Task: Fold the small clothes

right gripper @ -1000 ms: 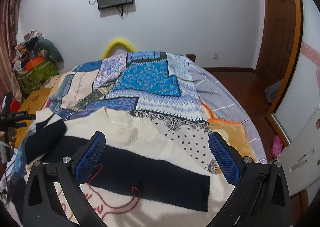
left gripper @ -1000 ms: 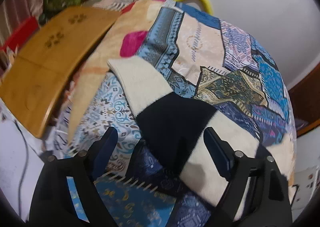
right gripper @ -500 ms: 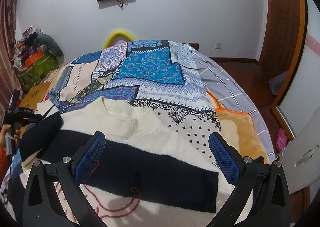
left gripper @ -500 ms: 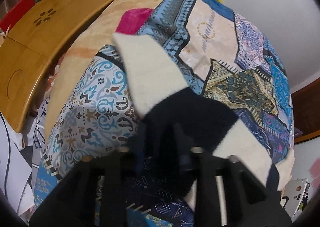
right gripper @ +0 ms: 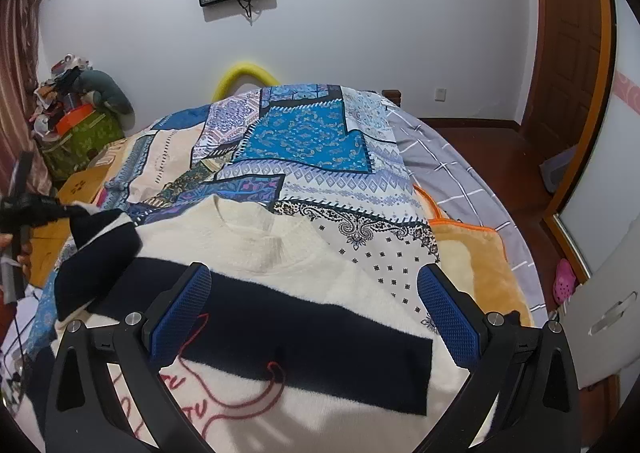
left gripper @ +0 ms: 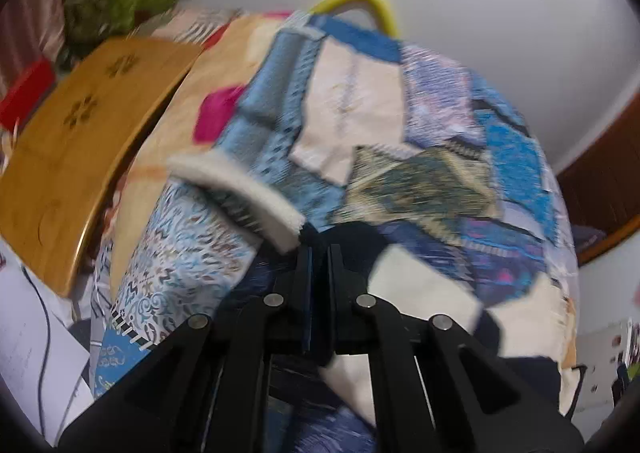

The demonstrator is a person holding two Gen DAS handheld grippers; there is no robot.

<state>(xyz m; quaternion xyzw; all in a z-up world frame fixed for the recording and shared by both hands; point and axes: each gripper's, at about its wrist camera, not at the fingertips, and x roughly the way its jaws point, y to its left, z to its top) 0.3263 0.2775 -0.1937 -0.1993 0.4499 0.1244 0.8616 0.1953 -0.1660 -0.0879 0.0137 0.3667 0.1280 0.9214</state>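
Observation:
A cream sweater (right gripper: 256,241) with a wide navy band and red stitching lies flat on the patchwork bedspread (right gripper: 308,141). My left gripper (left gripper: 318,249) is shut on the navy part of its sleeve (left gripper: 352,241) and holds it off the bed, with the cream cuff (left gripper: 240,189) drooping to the left. In the right wrist view that gripper (right gripper: 24,209) shows at the far left with the sleeve (right gripper: 100,237) raised. My right gripper (right gripper: 314,277) is open over the sweater's chest, nothing between its fingers.
A wooden lap table (left gripper: 80,141) lies beside the bed on the left, with a green box (right gripper: 80,137) and clutter behind it. A yellow hoop (right gripper: 244,71) stands at the bed's far end. An orange blanket (right gripper: 468,253) lies at right, near a wooden door (right gripper: 568,33).
My left gripper went from open around the sleeve to shut on its navy part, then rose with it; the cuff now hangs. The right gripper stayed open and nearly still.

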